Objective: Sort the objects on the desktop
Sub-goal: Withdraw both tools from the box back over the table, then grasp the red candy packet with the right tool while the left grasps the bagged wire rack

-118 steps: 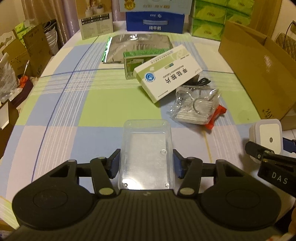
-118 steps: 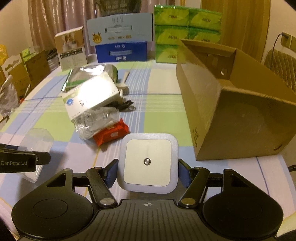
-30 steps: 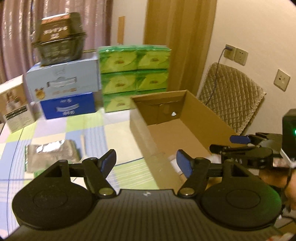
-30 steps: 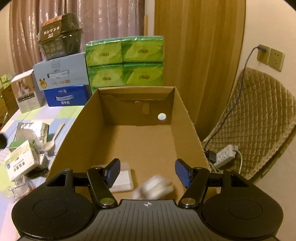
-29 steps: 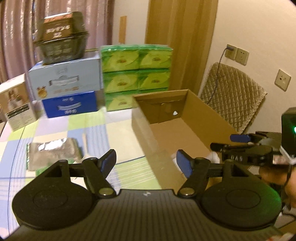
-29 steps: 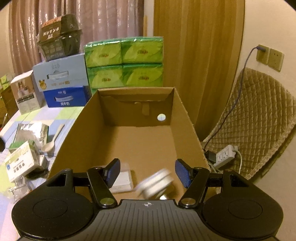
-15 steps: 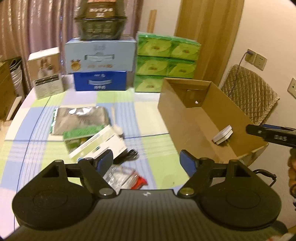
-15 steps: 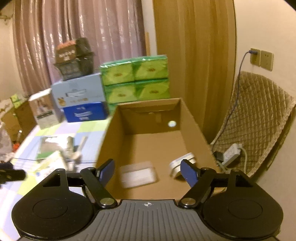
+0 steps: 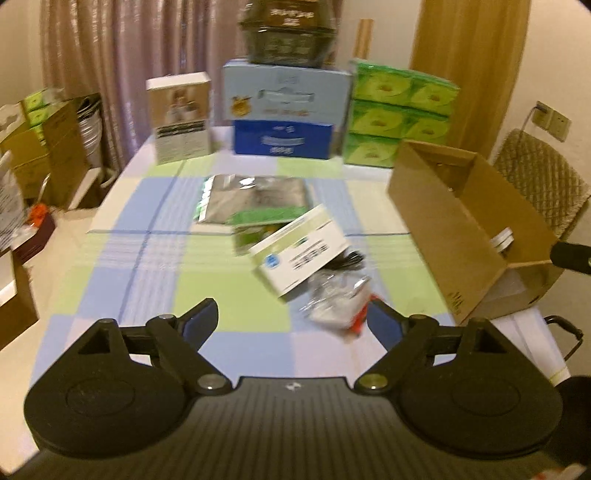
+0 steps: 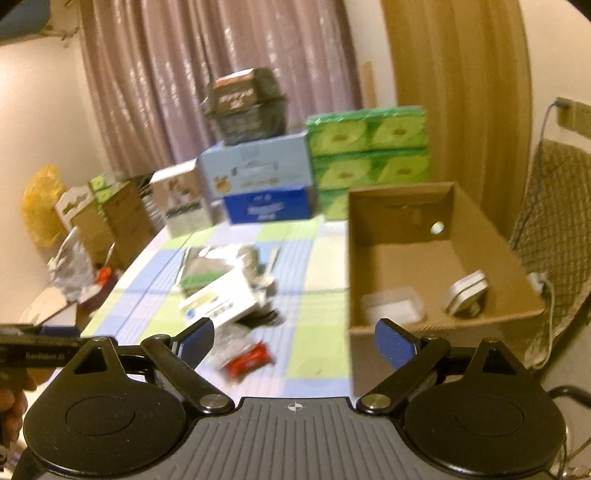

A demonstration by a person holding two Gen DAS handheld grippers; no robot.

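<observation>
1. Checked in blue, green and white, the tablecloth point(image 9: 122, 258) covers a table backed by pinkish curtains, with both views blurred.
2. Left gripper point(image 9: 291, 321) hangs over the near part of the cloth; its jaws are spreading wider and nothing is between the blue pads point(image 9: 201, 319).
3. Right gripper point(image 10: 295, 341) is likewise widening, its jaws empty, hanging just in front of the near wall of the cardboard box point(image 10: 373, 365).
4. Just beyond the left gripper lies a crumpled clear plastic bag point(image 9: 334, 299) with a small red packet point(image 9: 360, 321) touching its near right edge.
5. A white medicine box point(image 9: 299, 251) with green trim lies tilted behind the bag, resting partly on a green box point(image 9: 258, 221); a dark cable point(image 9: 349, 260) peeks out at its right side.
6. Farther back, a silver foil pouch point(image 9: 255, 197) lies flat on the cloth.
7. On the table's right side the open cardboard box holds two sorted things: a clear plastic case point(image 10: 393, 304) near its front left corner and a white square plug-in device point(image 10: 467, 293) leaning against the right wall, apart from the case.
8. Along the table's far edge stand a white carton point(image 9: 181, 118), a pale blue carton point(image 9: 286, 92) stacked on a dark blue one point(image 9: 282, 140), a dark container point(image 9: 291, 35) on top, and green tissue packs point(image 9: 400, 114).
9. A quilted chair point(image 10: 554, 206) stands to the right of the cardboard box.
</observation>
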